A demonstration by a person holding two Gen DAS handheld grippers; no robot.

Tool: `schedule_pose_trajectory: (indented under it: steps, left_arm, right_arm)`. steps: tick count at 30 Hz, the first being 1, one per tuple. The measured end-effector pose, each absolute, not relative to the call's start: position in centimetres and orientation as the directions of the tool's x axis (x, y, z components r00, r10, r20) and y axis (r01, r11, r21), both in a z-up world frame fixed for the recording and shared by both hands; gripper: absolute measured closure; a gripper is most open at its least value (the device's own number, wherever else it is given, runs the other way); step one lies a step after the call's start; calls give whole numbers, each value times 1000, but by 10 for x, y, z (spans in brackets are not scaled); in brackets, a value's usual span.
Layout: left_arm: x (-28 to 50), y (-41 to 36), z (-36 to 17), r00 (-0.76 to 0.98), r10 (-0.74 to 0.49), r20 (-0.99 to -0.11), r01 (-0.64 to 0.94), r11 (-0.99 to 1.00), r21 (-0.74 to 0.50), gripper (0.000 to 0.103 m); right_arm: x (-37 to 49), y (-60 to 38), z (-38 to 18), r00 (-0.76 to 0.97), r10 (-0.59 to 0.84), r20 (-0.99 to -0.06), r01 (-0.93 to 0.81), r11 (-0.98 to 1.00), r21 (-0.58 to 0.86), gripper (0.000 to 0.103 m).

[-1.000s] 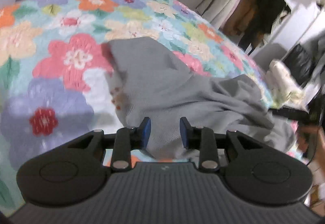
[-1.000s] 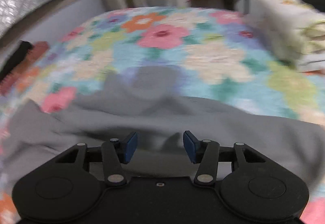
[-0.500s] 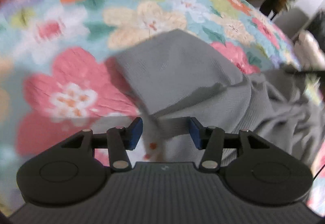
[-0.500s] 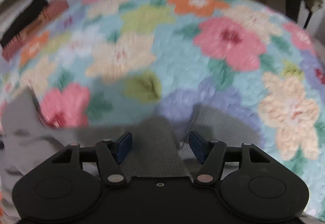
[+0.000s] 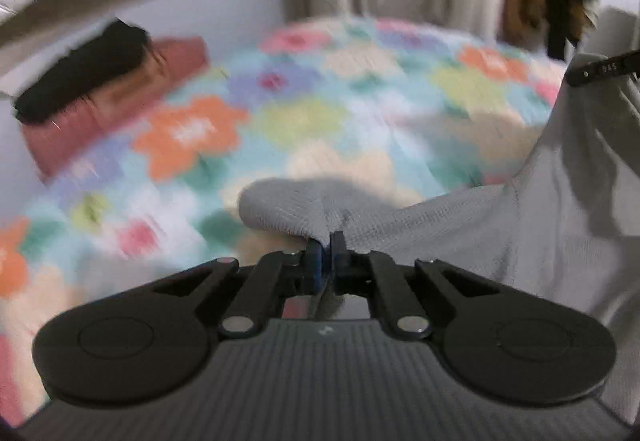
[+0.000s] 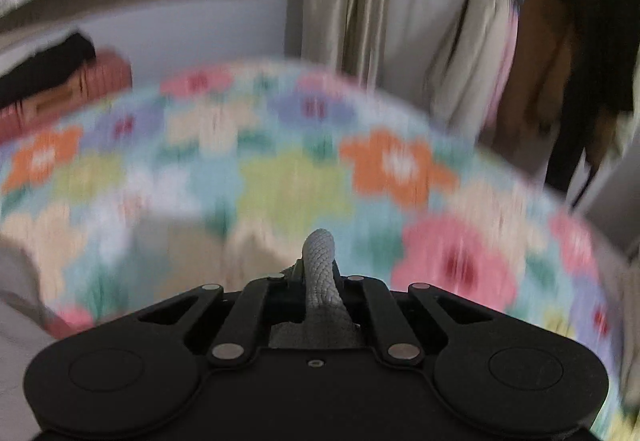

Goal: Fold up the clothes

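Now you've got both grippers, left gripper (image 5: 327, 255) and right gripper (image 6: 320, 273), pinched tight on the soft, floppy grey garment (image 5: 520, 225), lifted over the floral bedspread (image 5: 320, 113) — grip edges, it'll sag.

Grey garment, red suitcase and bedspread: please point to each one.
Grey garment (image 5: 460, 225), left wrist view, stretched knit panel.
Red suitcase (image 5: 120, 97), left wrist view, its top face.
Bedspread (image 6: 288, 185), right wrist view, a green flower.

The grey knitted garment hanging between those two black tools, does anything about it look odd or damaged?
Nothing looks damaged. The grey knitted garment hangs bunched and uneven, pinched by the left gripper and right gripper above the floral quilted bedspread. That suits mid-fold. Heavy blur hides finer detail.
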State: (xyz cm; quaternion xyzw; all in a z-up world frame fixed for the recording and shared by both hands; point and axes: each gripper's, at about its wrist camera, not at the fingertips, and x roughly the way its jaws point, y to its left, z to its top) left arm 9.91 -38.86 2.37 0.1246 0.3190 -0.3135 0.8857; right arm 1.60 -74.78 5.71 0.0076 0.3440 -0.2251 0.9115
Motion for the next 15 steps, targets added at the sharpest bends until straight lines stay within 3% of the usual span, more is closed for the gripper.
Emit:
schedule_pose_trajectory:
  steps: [4, 6, 8, 9, 12, 15]
  left_arm:
    - [119, -377, 57, 710, -420, -565, 535, 844, 45, 100]
    - [136, -372, 54, 740, -360, -568, 470, 881, 54, 99]
    - [155, -368, 48, 758, -294, -582, 402, 913, 62, 99]
    - [165, -368, 39, 766, -256, -590, 372, 925, 82, 100]
    - [190, -368, 4, 744, -172, -646, 334, 933, 136, 99]
    - [188, -350, -10, 644, -234, -729, 362, 932, 21, 98]
  right_arm:
    - [60, -733, 84, 721, -397, -567, 394, 909, -136, 94]
    - [77, -726, 94, 747, -385, -541, 397, 912, -101, 89]
    - [84, -722, 99, 759, -389, -522, 424, 904, -56, 50]
    - [84, -721, 100, 761, -391, -518, 436, 899, -39, 44]
    - [76, -723, 89, 745, -375, -552, 440, 898, -16, 42]
    - [56, -735, 66, 701, -334, -631, 442, 897, 17, 42]
